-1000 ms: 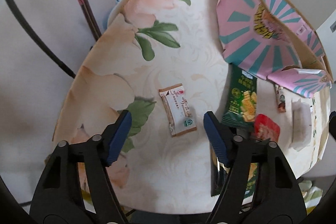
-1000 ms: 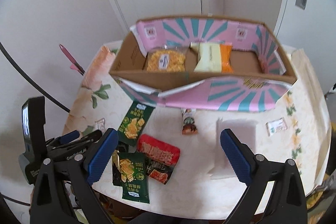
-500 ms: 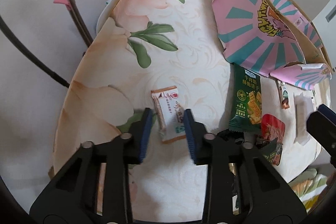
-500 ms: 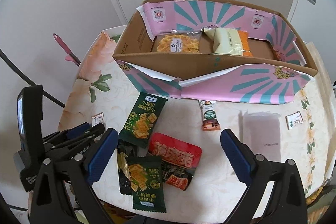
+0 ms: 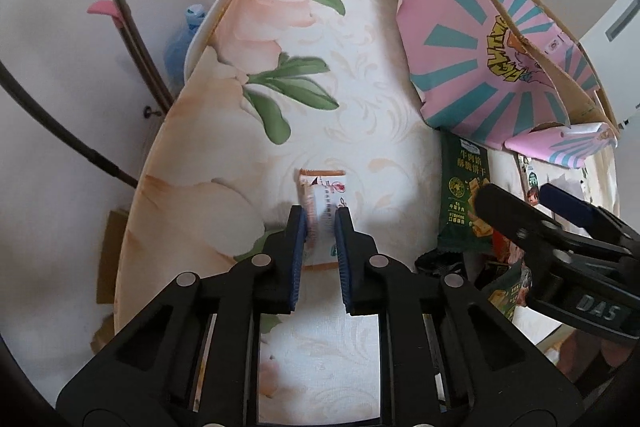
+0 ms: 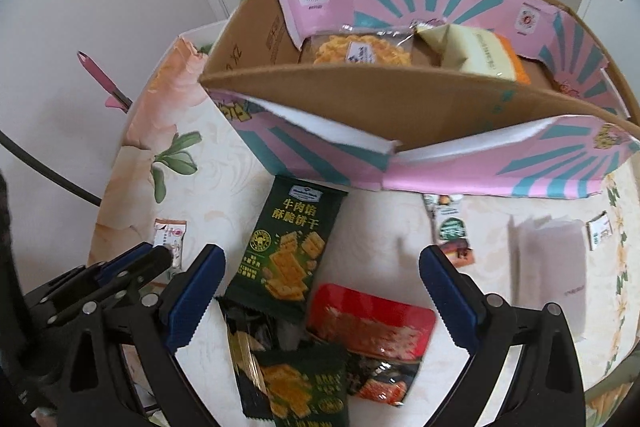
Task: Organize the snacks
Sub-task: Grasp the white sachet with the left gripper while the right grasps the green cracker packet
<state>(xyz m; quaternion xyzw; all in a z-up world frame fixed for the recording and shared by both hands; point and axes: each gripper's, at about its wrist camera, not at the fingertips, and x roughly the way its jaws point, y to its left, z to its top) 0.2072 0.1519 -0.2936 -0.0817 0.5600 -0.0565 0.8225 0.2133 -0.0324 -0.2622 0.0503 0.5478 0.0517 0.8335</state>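
two grippers low over table: left gripper (image 5: 321, 217) jaws clamp white sachet (image 5: 323, 201); right gripper (image 6: 320, 275) jaws wide.

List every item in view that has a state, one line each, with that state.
Left claw: shut on the small white-and-orange sachet.
Small white-and-orange sachet: pinched between the pads, on the floral table.
Right claw: open, holding nothing.
Pink-and-teal cardboard box: open, two packets inside.
Dark green cracker packet: sealed, lying flat.
Red snack packet: lying on other packets.
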